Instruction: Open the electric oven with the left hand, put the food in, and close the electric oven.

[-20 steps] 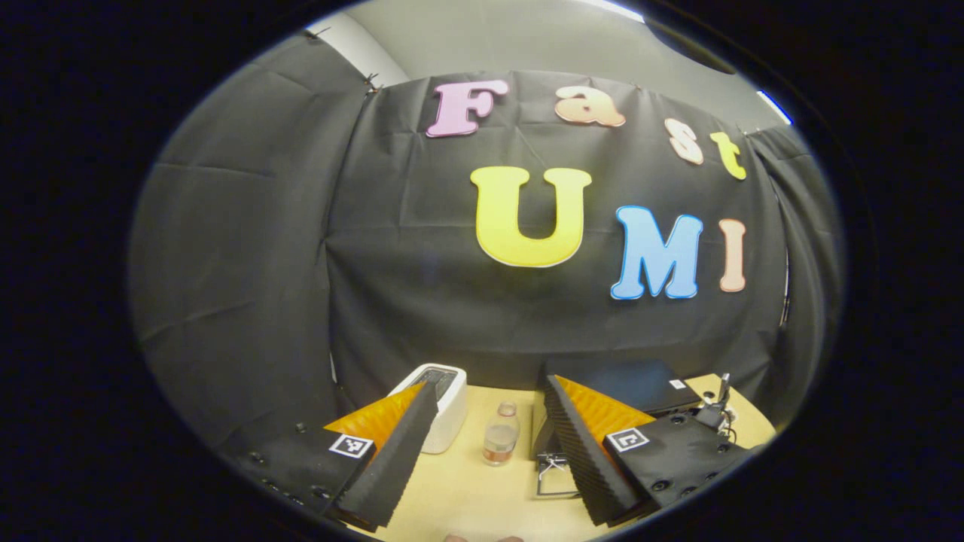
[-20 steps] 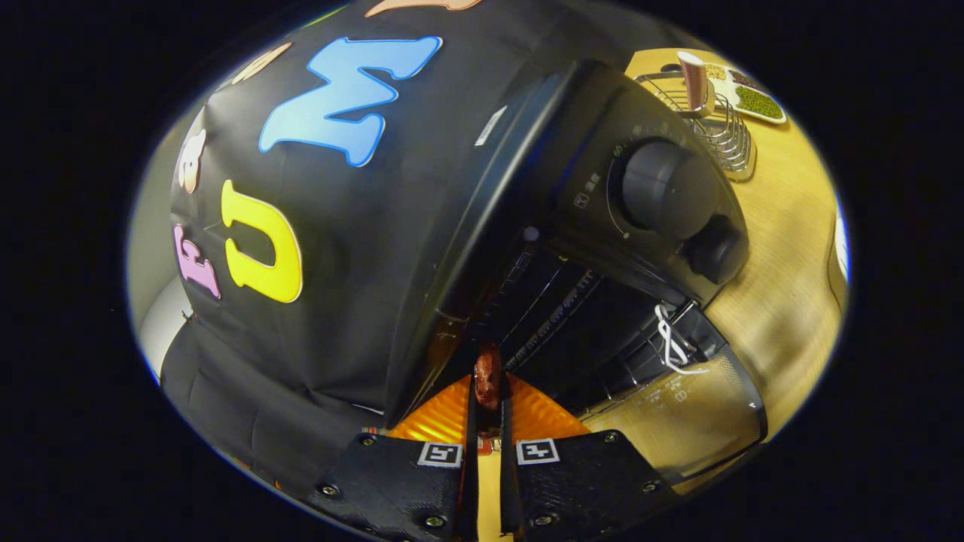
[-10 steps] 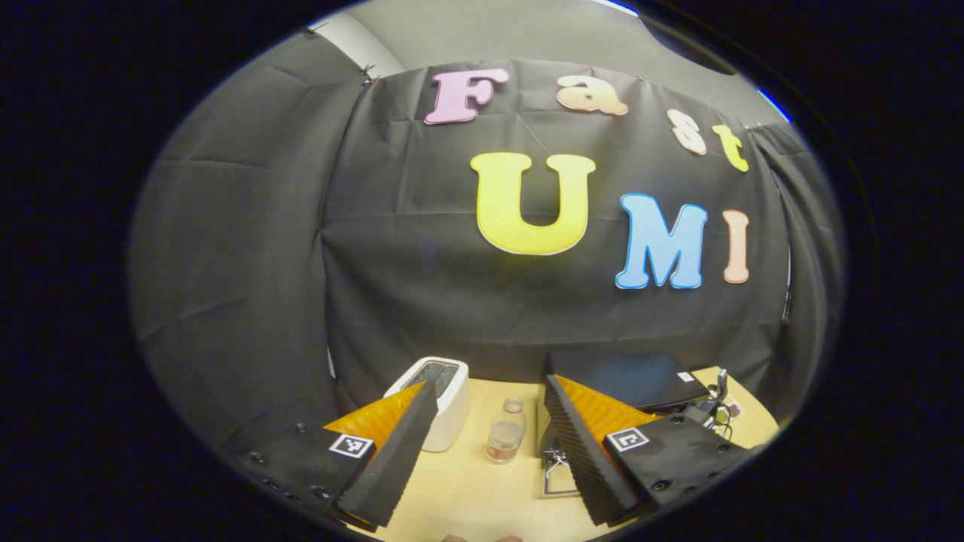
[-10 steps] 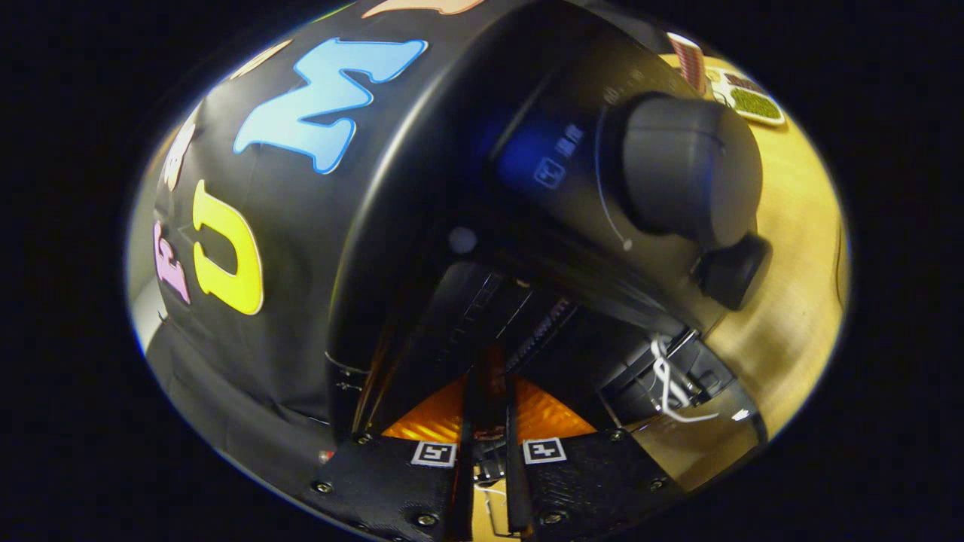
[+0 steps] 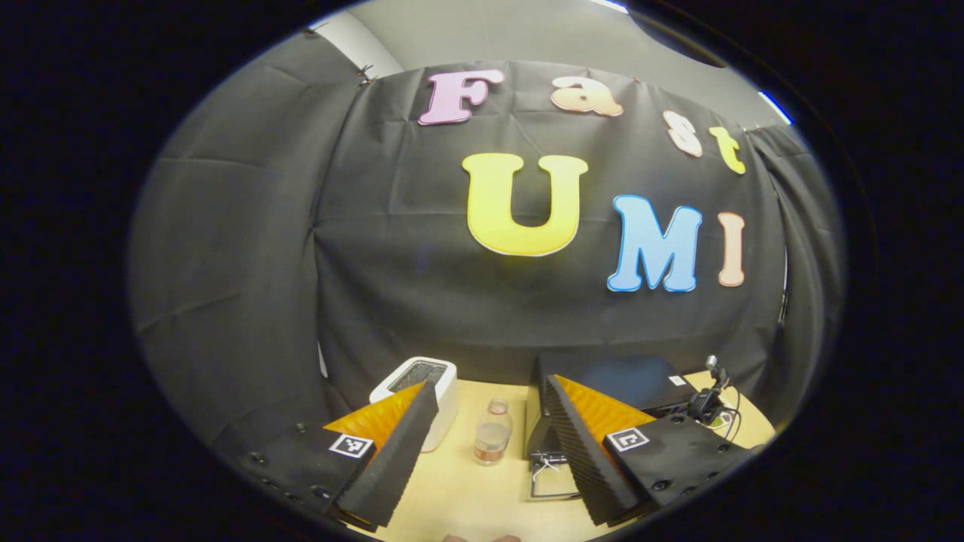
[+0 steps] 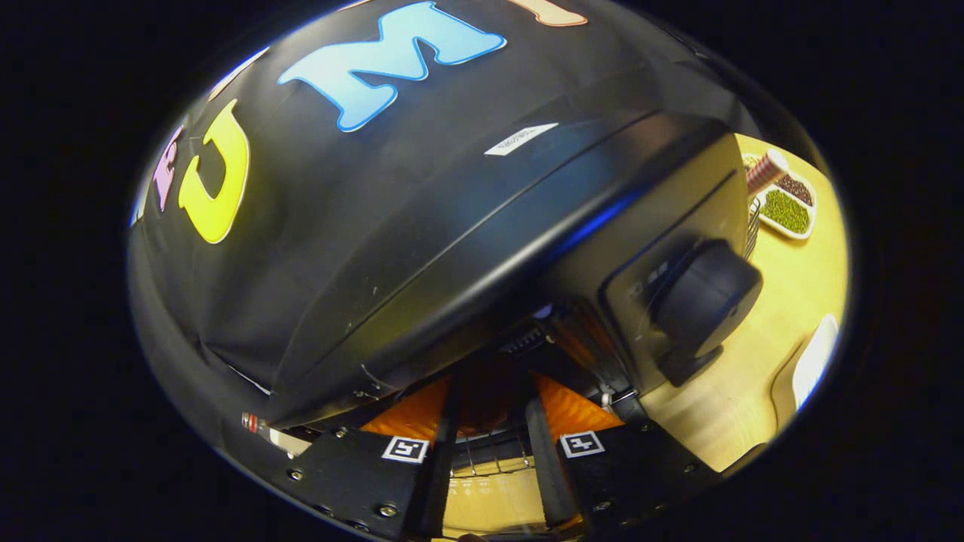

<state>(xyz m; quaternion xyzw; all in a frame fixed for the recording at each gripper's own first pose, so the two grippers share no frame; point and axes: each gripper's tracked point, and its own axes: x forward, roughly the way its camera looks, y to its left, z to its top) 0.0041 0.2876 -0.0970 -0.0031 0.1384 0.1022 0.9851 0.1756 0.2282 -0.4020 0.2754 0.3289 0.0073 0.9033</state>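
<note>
Right claw (image 6: pixel 488 421) fingers now parted inside electric oven (image 6: pixel 482 248) mouth, reddish food (image 6: pixel 482 395) dim between them, contact unclear. Left claw (image 5: pixel 486 452) spread, empty, above surface (image 5: pixel 459 497); bottle (image 5: pixel 491 442), white toaster (image 5: pixel 422 388) beyond.

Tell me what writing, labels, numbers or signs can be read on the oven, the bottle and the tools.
White sticker on top of the oven: printed, too blurred to read.
Marks beside the oven's knob: too small to read.
Label on the bottle: too small to read.
Square tags in black and white: patterns, no words.
Nothing here reads clearly enough to quote.
</note>
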